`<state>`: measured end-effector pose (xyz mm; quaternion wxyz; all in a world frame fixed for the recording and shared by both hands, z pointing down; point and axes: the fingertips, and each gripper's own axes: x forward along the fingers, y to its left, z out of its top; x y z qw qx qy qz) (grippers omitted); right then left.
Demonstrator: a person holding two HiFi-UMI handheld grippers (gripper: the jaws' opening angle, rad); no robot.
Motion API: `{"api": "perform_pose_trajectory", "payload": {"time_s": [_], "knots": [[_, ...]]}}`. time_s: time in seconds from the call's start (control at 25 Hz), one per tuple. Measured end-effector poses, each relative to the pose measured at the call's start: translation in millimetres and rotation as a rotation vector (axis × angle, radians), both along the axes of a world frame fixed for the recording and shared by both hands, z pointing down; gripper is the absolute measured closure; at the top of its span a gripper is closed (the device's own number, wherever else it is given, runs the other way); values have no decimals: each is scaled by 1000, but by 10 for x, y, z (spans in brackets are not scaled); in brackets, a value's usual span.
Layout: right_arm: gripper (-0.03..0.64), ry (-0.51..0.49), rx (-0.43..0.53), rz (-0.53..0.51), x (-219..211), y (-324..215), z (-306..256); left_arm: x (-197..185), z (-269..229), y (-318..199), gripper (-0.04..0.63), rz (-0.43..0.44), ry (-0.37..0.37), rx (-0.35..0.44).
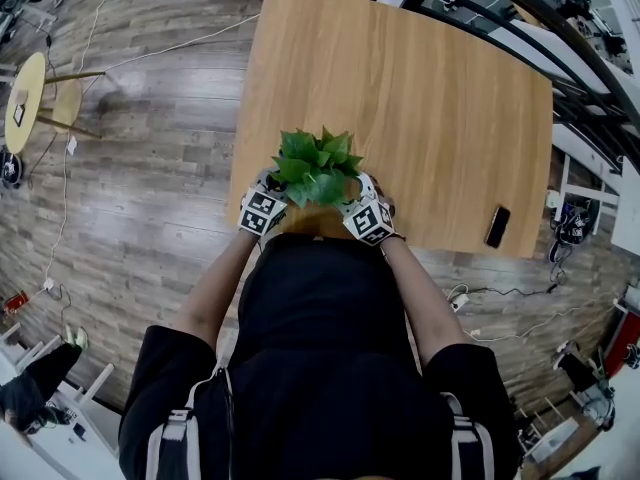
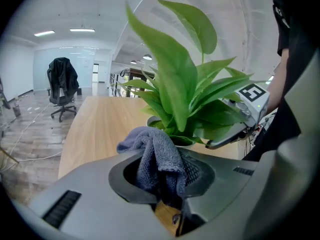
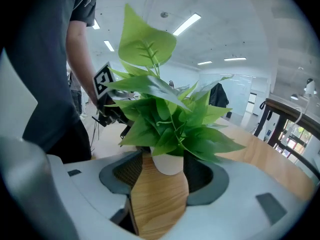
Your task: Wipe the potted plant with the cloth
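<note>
A leafy green plant [image 1: 316, 166] in a small white pot [image 3: 167, 165] stands at the near edge of the wooden table [image 1: 420, 98]. My left gripper [image 1: 262, 211] is at the plant's left side, shut on a bunched grey-blue cloth [image 2: 152, 151] that sticks up from its jaws just short of the leaves [image 2: 185, 99]. My right gripper [image 1: 368, 220] is at the plant's right side. In the right gripper view the pot sits between its pads [image 3: 199, 171], which close on both of the pot's sides. Each gripper shows in the other's view: right gripper [image 2: 247, 109], left gripper [image 3: 107, 104].
A black phone [image 1: 497, 226] lies near the table's near right edge. On the floor to the left are a round yellow side table [image 1: 25, 98] and cables. An office chair [image 2: 62, 81] stands beyond the table. Black railings [image 1: 560, 38] run along the far right.
</note>
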<state>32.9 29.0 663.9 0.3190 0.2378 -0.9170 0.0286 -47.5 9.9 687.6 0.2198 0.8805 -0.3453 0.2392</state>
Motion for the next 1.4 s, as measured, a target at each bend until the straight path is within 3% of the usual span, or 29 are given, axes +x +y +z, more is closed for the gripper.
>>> {"api": "perform_pose_trajectory", "payload": {"time_s": [0.16, 0.36, 0.6, 1.4], "knots": [[363, -53, -40, 8, -168, 198, -29, -245, 12, -51, 483, -44, -8, -4], [362, -81, -68, 131, 70, 10, 48, -171, 23, -96, 483, -43, -9, -4], [362, -63, -11, 44, -55, -125, -28, -64, 25, -49, 483, 37, -33, 13], [364, -60, -11, 95, -98, -30, -41, -22, -3, 82, 482, 36, 5, -8]]}}
